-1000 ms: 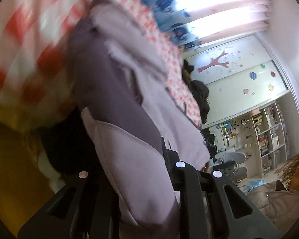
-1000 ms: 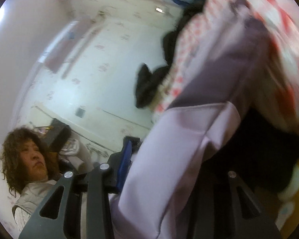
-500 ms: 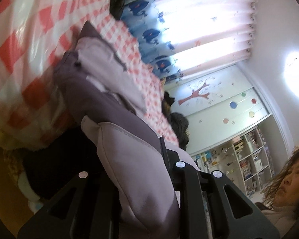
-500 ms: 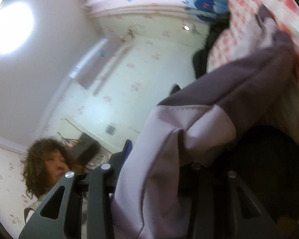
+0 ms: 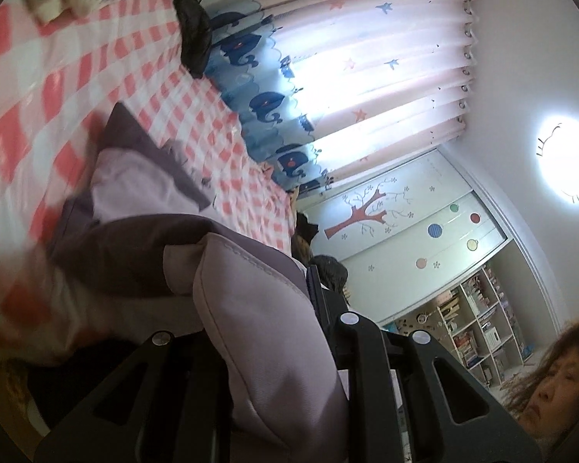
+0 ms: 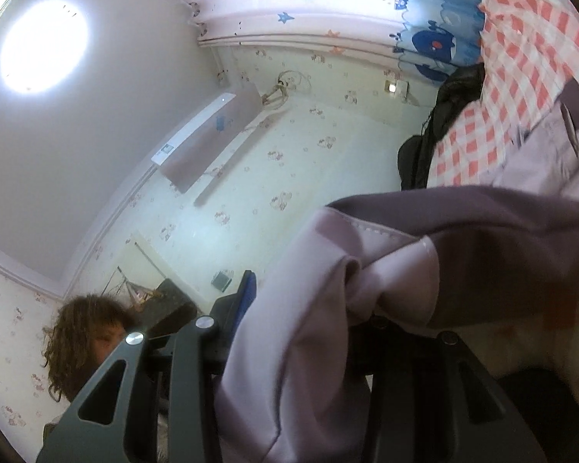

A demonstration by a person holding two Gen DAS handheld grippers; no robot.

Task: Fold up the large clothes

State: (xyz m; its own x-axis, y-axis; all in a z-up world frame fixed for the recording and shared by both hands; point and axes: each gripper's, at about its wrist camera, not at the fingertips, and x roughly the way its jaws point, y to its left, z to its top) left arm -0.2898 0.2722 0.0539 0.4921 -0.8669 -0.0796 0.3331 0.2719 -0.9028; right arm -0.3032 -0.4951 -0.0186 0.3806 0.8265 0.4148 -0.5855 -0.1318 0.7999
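With both wrists tilted, your left gripper [image 5: 262, 351] pinches the lilac garment [image 5: 266, 332], and your right gripper [image 6: 320, 332] clamps its other edge; beyond both tips it trails onto the checked bedspread [image 5: 143, 77].

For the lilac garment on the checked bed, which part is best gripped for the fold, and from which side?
Probably the light lilac stitched hem of the lilac garment, come at edge-on from the near side of the checked bed cover. That edge is bunched and thick, so it suits a pinch. The left claw and right claw are each shut on it that way.
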